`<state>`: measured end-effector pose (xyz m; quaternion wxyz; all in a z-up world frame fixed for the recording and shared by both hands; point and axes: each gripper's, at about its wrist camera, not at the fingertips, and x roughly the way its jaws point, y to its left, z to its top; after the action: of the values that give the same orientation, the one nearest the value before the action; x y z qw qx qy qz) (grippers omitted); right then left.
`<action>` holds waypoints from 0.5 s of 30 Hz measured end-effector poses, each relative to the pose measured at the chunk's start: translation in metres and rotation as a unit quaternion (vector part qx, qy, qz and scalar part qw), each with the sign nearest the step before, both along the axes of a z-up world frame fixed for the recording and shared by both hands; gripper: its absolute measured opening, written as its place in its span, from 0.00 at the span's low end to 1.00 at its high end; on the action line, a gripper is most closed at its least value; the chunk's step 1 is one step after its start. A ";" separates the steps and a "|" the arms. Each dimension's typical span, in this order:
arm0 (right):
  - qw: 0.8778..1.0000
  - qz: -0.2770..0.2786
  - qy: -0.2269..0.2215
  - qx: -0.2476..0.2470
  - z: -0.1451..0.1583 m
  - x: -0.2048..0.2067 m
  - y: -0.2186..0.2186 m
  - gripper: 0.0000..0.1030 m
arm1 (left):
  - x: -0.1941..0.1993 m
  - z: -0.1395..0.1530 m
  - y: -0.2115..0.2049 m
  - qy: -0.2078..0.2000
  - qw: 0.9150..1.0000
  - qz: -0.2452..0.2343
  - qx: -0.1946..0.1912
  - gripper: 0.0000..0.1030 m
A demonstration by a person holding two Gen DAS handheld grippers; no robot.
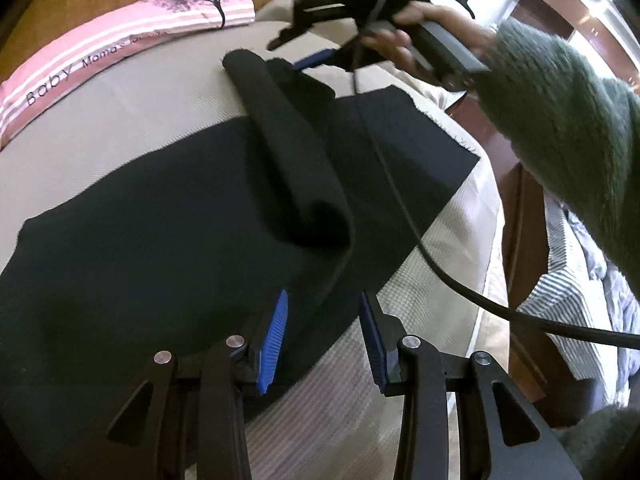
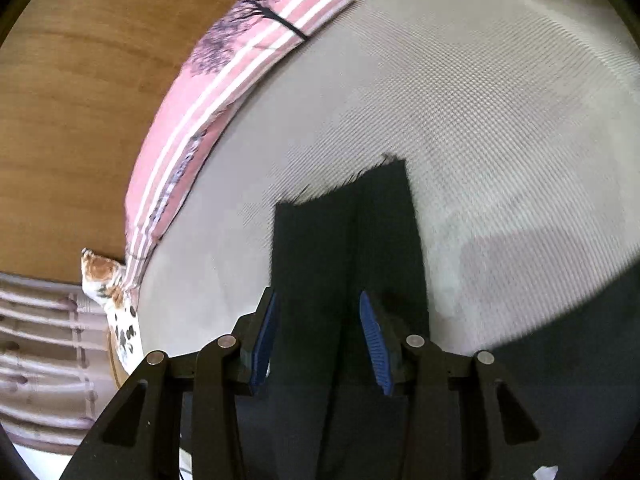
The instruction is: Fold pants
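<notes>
Two grippers, both with ribbed blue pads on black linkage fingers. Black pants (image 1: 160, 248) lie flat on a beige woven bedcover (image 1: 132, 116) – matte, slightly fuzzy fabric, one leg end folded back into a soft rolled hump, raw fraying hem at the far edge.

Left gripper (image 1: 324, 336) hovers over the near edge of the pants, jaws apart, nothing pinched – a black cable (image 1: 404, 208) crosses the fabric nearby.

Right gripper (image 2: 316, 340): jaws apart, a dark strip of pant leg runs up between the pads (can't tell if they press it). In the left view a hand (image 1: 404, 40) in a green knit sleeve (image 1: 560, 112) holds it.

Pink striped pillow (image 1: 112, 52) with tree print sits against a wooden headboard (image 2: 80, 100).
</notes>
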<state>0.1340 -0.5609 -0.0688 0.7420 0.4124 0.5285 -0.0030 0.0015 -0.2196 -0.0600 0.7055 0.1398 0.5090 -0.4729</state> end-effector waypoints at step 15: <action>0.999 0.032 -0.031 0.029 -0.027 0.046 -0.002 0.28 | 0.008 -0.025 -0.014 -0.002 1.000 0.009 0.014 0.23</action>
<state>0.1800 -0.5632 -0.0955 0.7451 0.4169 0.5182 0.0490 0.0090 -0.2332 -0.0852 0.7087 0.1456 0.5158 -0.4589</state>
